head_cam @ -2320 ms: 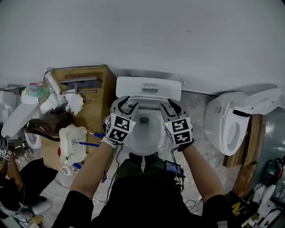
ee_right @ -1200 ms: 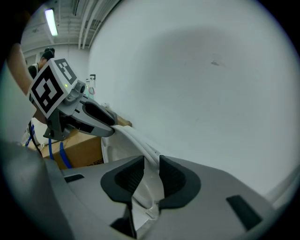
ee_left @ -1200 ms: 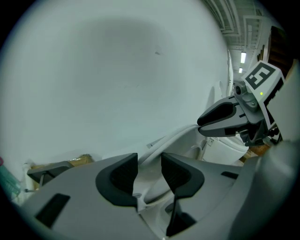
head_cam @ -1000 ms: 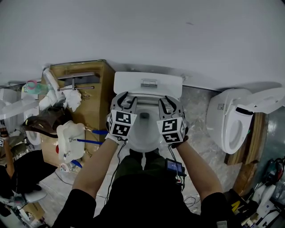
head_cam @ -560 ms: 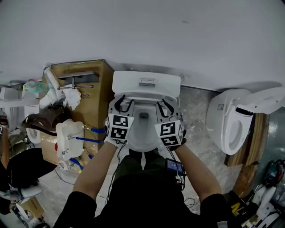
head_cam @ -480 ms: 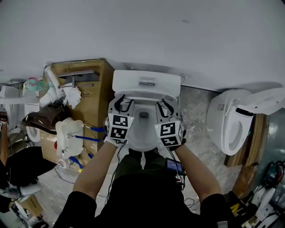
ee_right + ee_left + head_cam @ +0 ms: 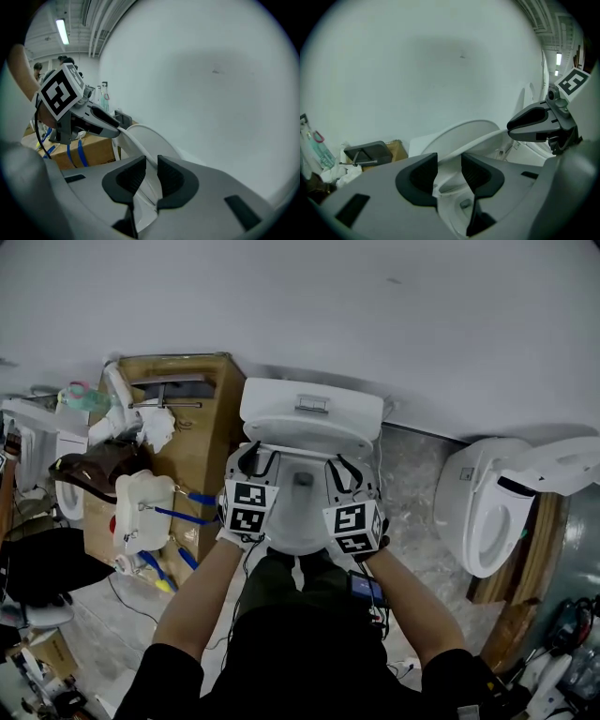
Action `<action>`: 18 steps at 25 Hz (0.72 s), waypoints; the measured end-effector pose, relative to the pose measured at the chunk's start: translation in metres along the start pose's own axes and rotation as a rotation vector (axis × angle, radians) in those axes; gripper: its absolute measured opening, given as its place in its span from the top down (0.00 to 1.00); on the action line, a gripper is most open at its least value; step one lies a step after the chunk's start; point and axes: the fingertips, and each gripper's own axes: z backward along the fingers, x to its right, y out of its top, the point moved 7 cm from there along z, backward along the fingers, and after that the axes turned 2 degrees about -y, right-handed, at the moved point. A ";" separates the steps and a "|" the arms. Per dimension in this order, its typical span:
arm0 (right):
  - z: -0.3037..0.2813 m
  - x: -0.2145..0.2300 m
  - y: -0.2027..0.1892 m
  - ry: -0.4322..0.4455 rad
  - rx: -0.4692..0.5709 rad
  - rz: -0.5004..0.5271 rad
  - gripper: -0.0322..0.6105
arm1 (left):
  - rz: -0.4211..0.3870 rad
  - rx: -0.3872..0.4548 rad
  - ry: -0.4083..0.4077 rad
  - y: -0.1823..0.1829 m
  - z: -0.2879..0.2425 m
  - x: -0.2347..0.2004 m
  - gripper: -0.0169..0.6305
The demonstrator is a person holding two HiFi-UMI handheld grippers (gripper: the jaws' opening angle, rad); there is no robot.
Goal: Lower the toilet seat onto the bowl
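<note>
The white toilet point(image 7: 298, 526) stands in front of me, its tank point(image 7: 311, 411) against the wall. The toilet seat point(image 7: 487, 138) is partly raised, in front of the upright lid point(image 7: 461, 131). My left gripper point(image 7: 254, 457) holds the seat's left side. The rim runs between its jaws point(image 7: 449, 171). My right gripper point(image 7: 344, 468) is on the seat's right side. Its jaws point(image 7: 151, 174) are closing, with the thin seat rim point(image 7: 130, 140) filling the gap between the pads. Each gripper shows in the other's view, clamped on the rim.
A brown cabinet point(image 7: 199, 432) with white parts and blue cables point(image 7: 145, 521) piled beside it stands close on the left. A second toilet point(image 7: 487, 507) with a raised lid is on the right. The wall is right behind the tank. My legs are near the bowl's front.
Both grippers have come slightly down and toward me along the sides of the bowl. They still sit on the seat's two sides.
</note>
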 end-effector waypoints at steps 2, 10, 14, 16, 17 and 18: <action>0.004 -0.003 -0.003 0.012 0.005 0.008 0.81 | 0.000 -0.002 0.011 -0.003 0.005 0.002 0.72; 0.022 -0.021 -0.015 0.030 -0.009 0.025 0.81 | -0.020 -0.017 -0.015 -0.022 0.022 0.011 0.72; 0.030 -0.034 -0.020 0.024 -0.035 0.026 0.81 | -0.041 -0.032 -0.054 -0.036 0.034 0.013 0.72; 0.034 -0.039 -0.023 0.010 -0.048 0.028 0.81 | -0.056 -0.030 -0.077 -0.040 0.038 0.014 0.72; 0.037 -0.043 -0.025 -0.001 -0.055 0.029 0.81 | -0.063 -0.030 -0.091 -0.043 0.040 0.014 0.72; 0.039 -0.047 -0.027 -0.012 -0.061 0.031 0.81 | -0.068 -0.030 -0.106 -0.046 0.043 0.015 0.72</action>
